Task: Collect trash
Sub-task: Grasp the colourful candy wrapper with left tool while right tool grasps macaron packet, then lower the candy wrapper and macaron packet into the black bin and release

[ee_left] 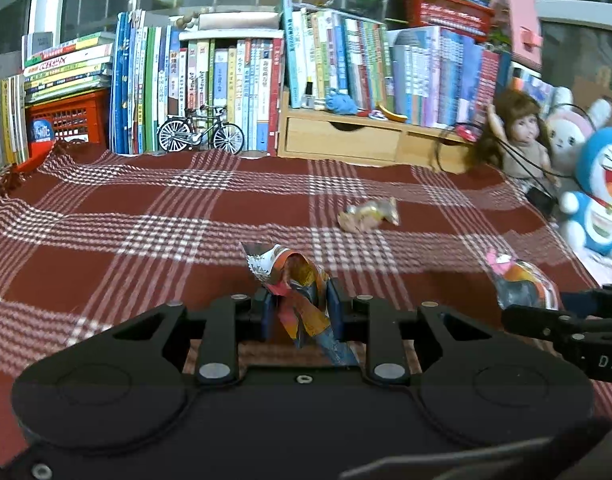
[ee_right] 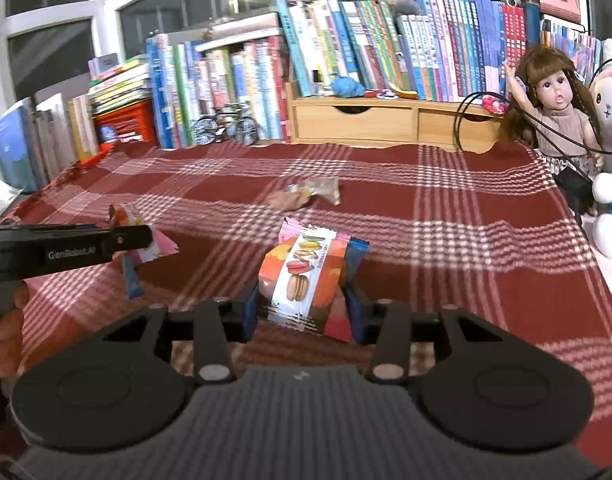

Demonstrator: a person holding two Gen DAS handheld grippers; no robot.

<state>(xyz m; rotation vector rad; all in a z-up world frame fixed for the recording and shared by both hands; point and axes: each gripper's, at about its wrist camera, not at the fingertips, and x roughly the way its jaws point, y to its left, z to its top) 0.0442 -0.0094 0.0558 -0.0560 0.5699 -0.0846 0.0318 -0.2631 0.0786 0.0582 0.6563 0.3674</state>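
Two hand-held grippers over a tabletop [ee_left: 106, 216] covered with a red-and-white plaid cloth [ee_right: 465, 240]. The left gripper [ee_left: 300, 306] has its fingers [ee_left: 266, 308] closed on a crumpled, twisted wrapper [ee_left: 294, 280] printed in white, orange and blue; the wrapper stands up between the pads and its lower end hangs down behind them. In the right wrist view the same gripper enters from the left edge, with the wrapper's pink-and-white end showing beyond its tip. The right gripper [ee_right: 304, 308] has its fingers [ee_right: 355, 312] closed on a macaron snack packet [ee_right: 302, 276], an orange and pink pack with a white band showing stacked macarons; the packet is held roughly upright, its top edge tilted slightly away from the camera. In the left wrist view this packet appears blurred at the right, at the tip of the other gripper.

A third piece of trash, a small crumpled gold-and-tan wrapper [ee_left: 369, 214], lies loose on the cloth farther from both grippers, near the middle of the tabletop and well apart from the two held items.

Along the far edge stand rows of books [ee_left: 226, 80], a miniature bicycle [ee_left: 201, 132] in front of them, and a wooden drawer unit [ee_right: 385, 122]. At the right sit a long-haired doll [ee_right: 553, 108] and a blue-and-white plush toy [ee_left: 597, 192].
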